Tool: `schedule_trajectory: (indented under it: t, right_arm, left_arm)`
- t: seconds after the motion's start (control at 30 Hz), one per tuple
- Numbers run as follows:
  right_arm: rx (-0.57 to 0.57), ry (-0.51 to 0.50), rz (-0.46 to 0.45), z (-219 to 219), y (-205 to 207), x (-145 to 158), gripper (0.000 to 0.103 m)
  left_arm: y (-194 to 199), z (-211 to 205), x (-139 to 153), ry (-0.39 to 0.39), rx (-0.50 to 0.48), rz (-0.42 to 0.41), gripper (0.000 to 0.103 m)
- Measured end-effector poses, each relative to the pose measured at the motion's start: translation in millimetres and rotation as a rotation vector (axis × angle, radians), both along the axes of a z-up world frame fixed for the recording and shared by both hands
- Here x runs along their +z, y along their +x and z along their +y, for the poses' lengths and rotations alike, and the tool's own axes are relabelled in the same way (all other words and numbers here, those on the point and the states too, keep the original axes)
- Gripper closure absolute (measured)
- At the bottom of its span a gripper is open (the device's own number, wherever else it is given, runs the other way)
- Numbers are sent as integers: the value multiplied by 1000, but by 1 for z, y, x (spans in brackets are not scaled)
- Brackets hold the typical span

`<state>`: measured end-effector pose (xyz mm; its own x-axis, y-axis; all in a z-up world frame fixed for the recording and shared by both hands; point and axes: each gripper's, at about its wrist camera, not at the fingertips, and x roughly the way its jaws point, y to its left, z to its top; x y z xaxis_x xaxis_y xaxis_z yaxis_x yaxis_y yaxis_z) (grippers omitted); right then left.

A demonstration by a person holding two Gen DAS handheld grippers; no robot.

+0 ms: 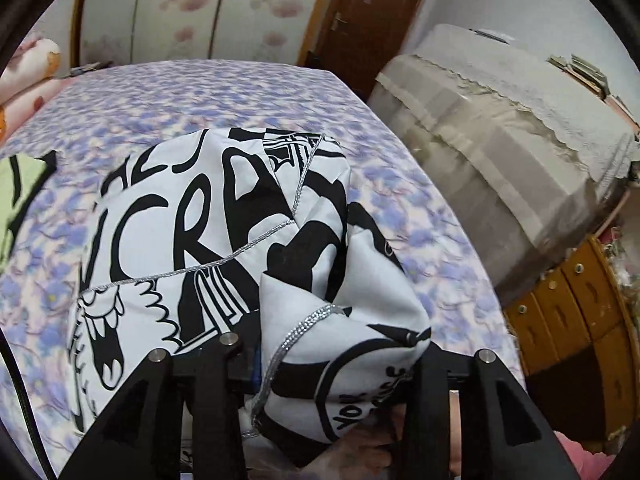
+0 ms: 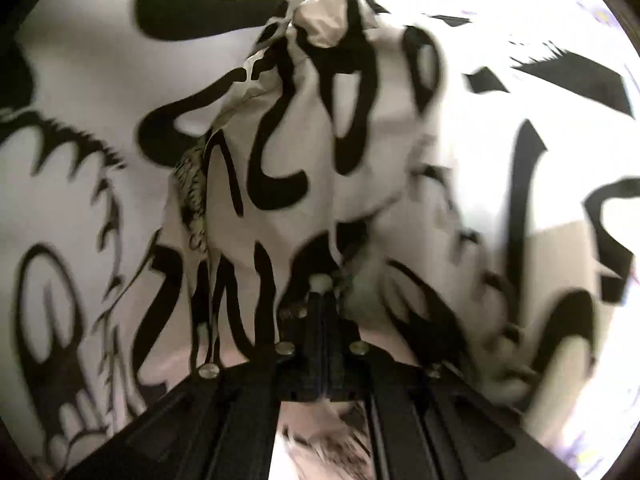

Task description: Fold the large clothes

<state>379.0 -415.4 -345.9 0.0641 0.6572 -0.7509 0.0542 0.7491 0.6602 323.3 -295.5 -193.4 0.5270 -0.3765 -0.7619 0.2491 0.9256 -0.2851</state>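
A large white garment with black graffiti print and silver trim (image 1: 208,240) lies bunched on a bed with a purple flowered sheet (image 1: 200,92). In the left wrist view my left gripper (image 1: 320,356) has its black fingers (image 1: 224,364) spread wide, with a fold of the garment draped between and over them; no grip shows. In the right wrist view the same garment (image 2: 280,140) fills the whole frame, hanging close to the lens. My right gripper (image 2: 322,292) has its fingers pressed together on a bunch of that cloth.
A cloth-covered piece of furniture (image 1: 500,128) stands right of the bed, with wooden drawers (image 1: 572,312) below it. A brown door (image 1: 372,12) and a floral wardrobe (image 1: 192,4) are behind. A pink pillow (image 1: 28,72) and a light green cloth (image 1: 20,184) lie at the left.
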Motion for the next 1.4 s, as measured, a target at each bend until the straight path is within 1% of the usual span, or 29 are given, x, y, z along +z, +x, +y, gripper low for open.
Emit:
schedule_trajectory:
  t: [0.03,0.1,0.17,0.2,0.23,0.3,0.4,0.43,0.47,0.53,0.6,0.67,0.73,0.8,0.83,0.87,0.93,0.97,1.0,1.03,1.1,1.13,1.17,1.2,1.23,1.27,1.4]
  right_arm:
    - [2,-20,9,-9,-3,0,103]
    - [11,-8,19,-22,-7,0,103]
    - [19,9,42,-35,-13,0,103]
    - [5,36,44,-44,-16,1,103]
    - [-29,54,42,-59,-18,4,103]
    - [-96,53,46,-89,-22,8,103]
    - [-207,92,44,-136,-34,17,103]
    - [-231,67,39,-148,-39,22,103]
    - [-240,16,37,-157,-41,27,103]
    - [-250,-32,40,-166,-46,33,103]
    - [-278,-30,41,-178,-53,39,103]
    - [-294,-22,34,-181,-59,44,98]
    - [-310,-32,24,-179,-60,51,98]
    - [-315,-19,13,-187,-62,59,98]
    - [-313,-10,6,-188,-64,64,98]
    - [-308,-4,1,-179,-65,71,98]
    - [-293,-7,-8,-158,-64,83,98]
    - [-281,-11,-16,-148,-60,82,98]
    - [-271,-12,-21,-143,-56,87,98]
    - [-260,-14,-31,-138,-54,94,98]
    - [-253,-2,-43,-123,-51,105,98]
    - [-249,8,-47,-117,-49,109,98]
    - [-238,14,-51,-110,-45,112,94]
    - [-226,17,-54,-98,-45,113,90]
    - [-206,12,-52,-88,-43,113,81]
    - [-189,5,-47,-81,-41,114,75]
    - [-112,-39,-28,-46,-36,108,72]
  left_arm:
    - [-1,-3,-1,-12,-8,3,58]
    - [-4,-8,0,-21,-15,1,55]
    - [-5,-10,1,24,-2,2,56]
    - [-5,-10,0,51,-6,10,56]
    - [-5,-8,-1,65,-8,15,57]
    - [-6,-4,-4,70,-11,33,57]
    - [-7,-4,-14,77,-44,70,57]
    - [-7,-7,-18,98,-64,76,57]
    - [-8,-10,-23,117,-79,82,57]
    - [-10,-14,-35,145,-99,101,57]
    - [-9,-16,-51,141,-109,126,57]
    - [-8,-16,-64,142,-120,148,56]
    - [-6,-17,-80,152,-142,183,53]
    - [-6,-15,-89,145,-153,194,50]
    - [-7,-15,-88,147,-163,193,47]
    - [-9,-16,-84,146,-182,193,44]
    - [-13,-15,-74,108,-222,203,31]
    - [-17,-13,-64,71,-239,218,29]
    - [-21,-10,-56,38,-249,231,26]
    - [-23,-8,-49,21,-257,241,21]
    - [-34,-2,-34,2,-279,259,16]
    - [-38,1,-28,10,-281,261,15]
    - [-41,5,-22,23,-280,260,15]
    - [-45,12,-16,52,-269,261,13]
    - [-47,17,-12,71,-262,264,13]
    - [-48,23,-9,92,-252,271,13]
    - [-44,55,-4,194,-159,319,13]
